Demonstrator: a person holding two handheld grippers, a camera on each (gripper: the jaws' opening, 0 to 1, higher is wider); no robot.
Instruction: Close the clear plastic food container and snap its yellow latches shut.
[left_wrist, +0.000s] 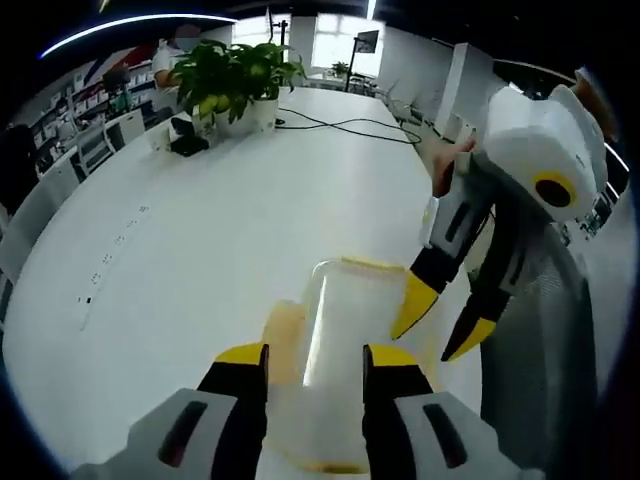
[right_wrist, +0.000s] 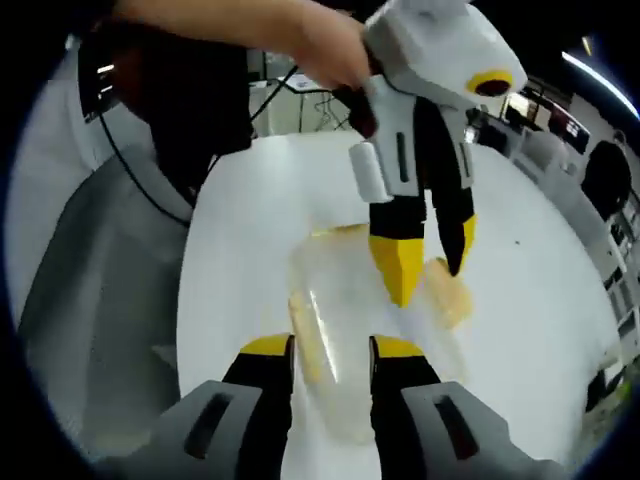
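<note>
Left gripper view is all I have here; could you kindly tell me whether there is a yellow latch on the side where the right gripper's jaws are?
Observer: Yes. In the right gripper view a yellow latch lies along the clear container, showing in the gap between the open jaws of the right gripper.
Operator: Thank you. And what is behind my camera, holding the left gripper?
Observer: A person's hand grips the top of the left gripper, whose open jaws hang over the container's other end.
</note>
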